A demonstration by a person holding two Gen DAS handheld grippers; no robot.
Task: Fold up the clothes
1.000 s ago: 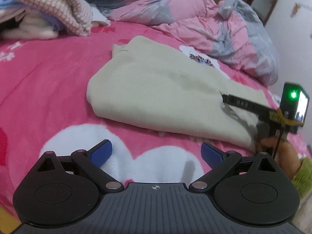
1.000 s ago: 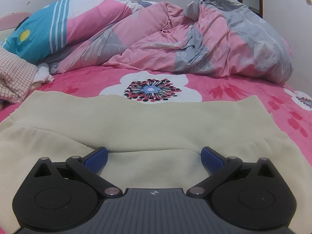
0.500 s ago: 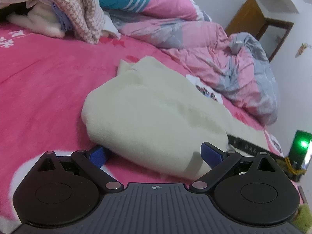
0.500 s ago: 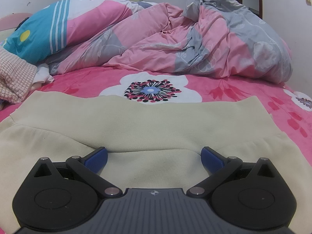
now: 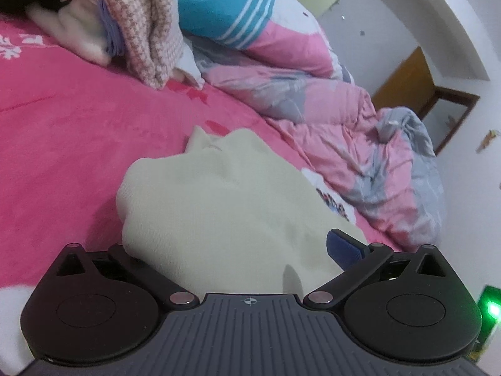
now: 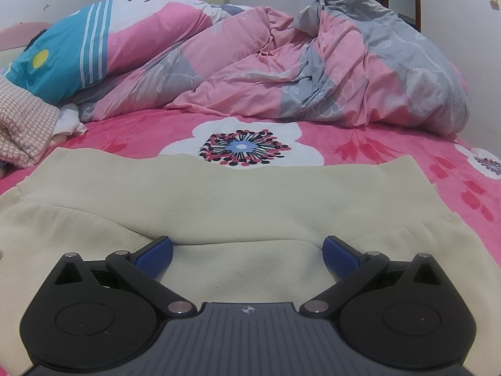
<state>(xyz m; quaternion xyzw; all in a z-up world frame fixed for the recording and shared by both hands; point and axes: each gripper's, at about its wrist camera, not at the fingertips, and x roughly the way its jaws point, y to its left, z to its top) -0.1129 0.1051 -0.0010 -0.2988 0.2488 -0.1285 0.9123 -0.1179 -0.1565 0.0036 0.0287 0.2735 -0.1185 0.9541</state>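
A cream knit garment [image 5: 219, 206] lies partly folded on the pink bed sheet [image 5: 62, 144]. My left gripper [image 5: 238, 250] is open, and the garment's near edge fills the space between its jaws; its left blue pad is hidden under the cloth, the right pad [image 5: 343, 249] shows. In the right wrist view the same garment [image 6: 238, 194] spreads flat across the bed, its ribbed hem band farthest from me. My right gripper [image 6: 247, 252] stands open low over the cloth, both blue pads [image 6: 155, 255] touching or just above it.
A crumpled pink and grey duvet [image 6: 297, 72] and a teal striped pillow [image 6: 72, 53] lie at the far side. A stack of clothes with a pink checked knit [image 5: 141, 22] sits at the left. A green light [image 5: 491, 308] glows low right.
My left gripper has moved forward onto the garment, so its edge now sits between the jaws and covers the left pad. The right gripper has stayed still.
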